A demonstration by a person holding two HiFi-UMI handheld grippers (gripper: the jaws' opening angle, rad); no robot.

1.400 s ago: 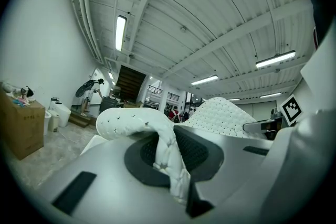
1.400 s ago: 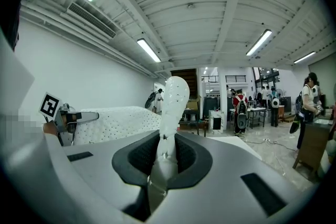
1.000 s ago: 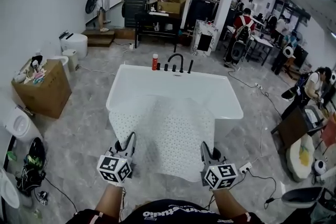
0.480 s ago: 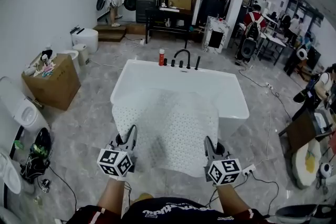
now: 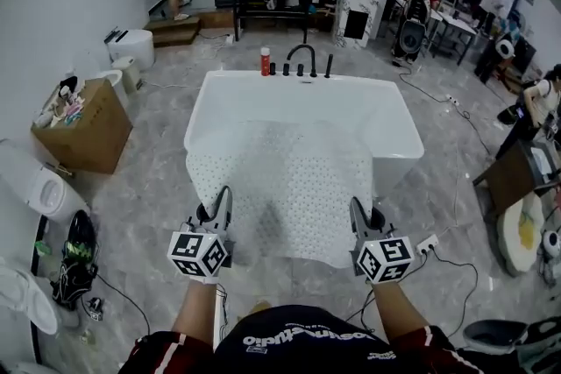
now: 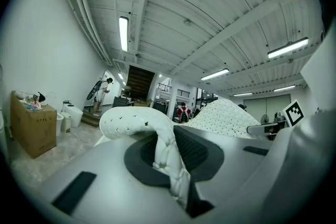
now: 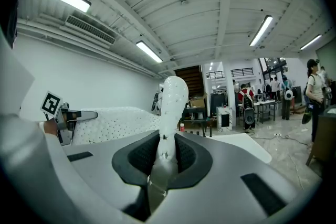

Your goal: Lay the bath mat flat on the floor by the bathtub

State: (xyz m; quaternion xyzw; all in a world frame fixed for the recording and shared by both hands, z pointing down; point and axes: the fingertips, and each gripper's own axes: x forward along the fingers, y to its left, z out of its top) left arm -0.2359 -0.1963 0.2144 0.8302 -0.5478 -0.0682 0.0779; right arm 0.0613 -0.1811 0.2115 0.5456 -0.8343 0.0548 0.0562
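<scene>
I hold the left hand-held gripper (image 5: 219, 204) pressed together on the left edge of the bath mat (image 5: 282, 187), close to its near left corner; in the left gripper view the edge is folded and pinched between the two dark pads, and it curls over above them. The right hand-held gripper (image 5: 358, 216) pinches the right edge near the near right corner; in the right gripper view a thin fold of mat stands upright between the closed pads. The mat is white and flexible, and small holes in regular rows cover its whole surface. It is spread wide between the two grippers. Its far end lies over the near rim of the bathtub (image 5: 393, 97) and reaches into the basin, while its near edge hangs just past the grippers above the grey marble floor (image 5: 145, 193). I cannot tell whether that near edge touches the floor. The bathtub is white and rectangular, with a black faucet (image 5: 301, 59) and a red bottle (image 5: 265, 61) on its far rim.
</scene>
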